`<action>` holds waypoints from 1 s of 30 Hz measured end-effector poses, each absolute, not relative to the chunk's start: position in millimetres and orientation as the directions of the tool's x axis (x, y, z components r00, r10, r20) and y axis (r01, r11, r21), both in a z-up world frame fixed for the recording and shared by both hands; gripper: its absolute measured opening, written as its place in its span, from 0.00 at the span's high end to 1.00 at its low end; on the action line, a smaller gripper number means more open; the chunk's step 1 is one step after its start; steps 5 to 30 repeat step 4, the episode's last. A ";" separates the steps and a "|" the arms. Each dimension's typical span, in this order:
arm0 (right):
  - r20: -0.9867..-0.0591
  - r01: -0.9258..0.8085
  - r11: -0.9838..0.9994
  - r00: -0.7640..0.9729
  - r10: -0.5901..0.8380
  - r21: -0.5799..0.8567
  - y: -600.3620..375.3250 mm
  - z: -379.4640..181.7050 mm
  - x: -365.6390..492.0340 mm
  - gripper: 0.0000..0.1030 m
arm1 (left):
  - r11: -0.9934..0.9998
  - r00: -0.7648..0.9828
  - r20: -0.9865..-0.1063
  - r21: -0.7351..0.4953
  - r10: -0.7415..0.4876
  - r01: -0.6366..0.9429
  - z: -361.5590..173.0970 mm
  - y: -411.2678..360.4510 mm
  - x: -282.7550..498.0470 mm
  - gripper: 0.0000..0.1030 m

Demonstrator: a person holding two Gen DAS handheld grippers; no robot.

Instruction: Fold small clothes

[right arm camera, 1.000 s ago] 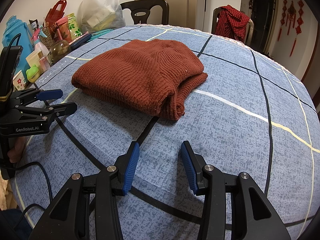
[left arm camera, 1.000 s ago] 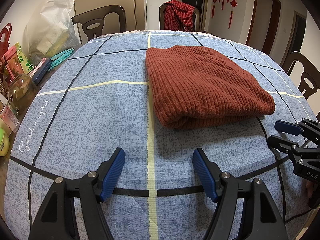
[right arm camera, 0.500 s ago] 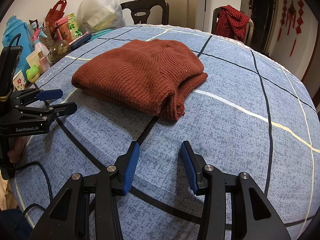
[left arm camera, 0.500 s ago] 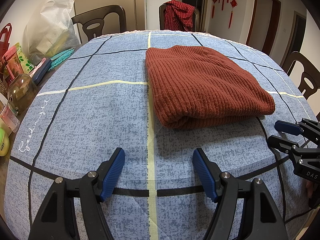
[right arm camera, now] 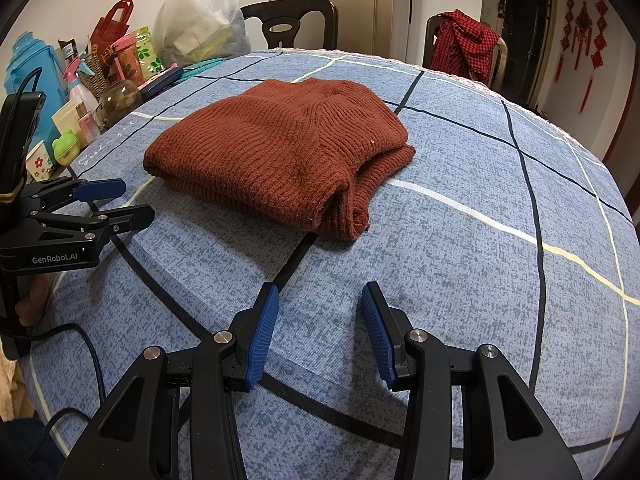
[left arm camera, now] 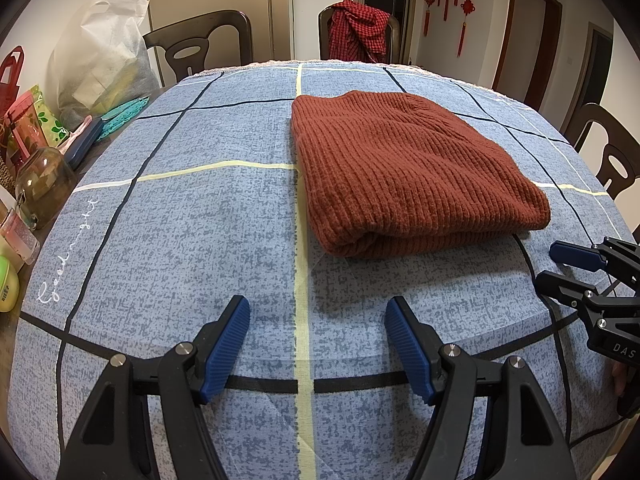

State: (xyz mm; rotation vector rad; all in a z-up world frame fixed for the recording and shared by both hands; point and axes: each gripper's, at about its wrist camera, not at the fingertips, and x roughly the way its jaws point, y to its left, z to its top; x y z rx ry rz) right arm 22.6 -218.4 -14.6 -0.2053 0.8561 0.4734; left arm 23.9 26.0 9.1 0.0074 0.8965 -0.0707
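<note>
A rust-red knitted sweater (left arm camera: 404, 172) lies folded into a thick rectangle on the blue checked tablecloth (left arm camera: 192, 240); it also shows in the right wrist view (right arm camera: 288, 152). My left gripper (left arm camera: 318, 308) is open and empty, just above the cloth in front of the sweater's near left corner. My right gripper (right arm camera: 316, 296) is open and empty, in front of the sweater's near right corner. Each gripper shows at the edge of the other's view, the right one (left arm camera: 560, 266) and the left one (right arm camera: 120, 200).
Bottles, jars, packets and a white bag (right arm camera: 200, 16) crowd the table's left edge. A blue jug (right arm camera: 28, 68) stands there too. Dark chairs (left arm camera: 200, 44) ring the table; one holds a red checked shirt (left arm camera: 358, 28).
</note>
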 end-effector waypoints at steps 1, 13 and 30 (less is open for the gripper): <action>-0.765 -0.479 0.878 0.560 0.318 0.014 -218.3 -14.5 22.5 0.57 | 0.998 0.622 -0.781 -0.023 -0.058 0.065 9.1 26.1 23.9 0.29; -0.765 -0.479 0.878 0.560 0.317 0.013 -218.3 -14.6 22.6 0.57 | 0.998 0.622 -0.781 -0.023 -0.059 0.065 9.0 26.4 23.9 0.29; -0.765 -0.479 0.878 0.560 0.317 0.013 -218.3 -14.6 22.6 0.57 | 0.998 0.622 -0.781 -0.023 -0.059 0.065 9.0 26.4 23.9 0.29</action>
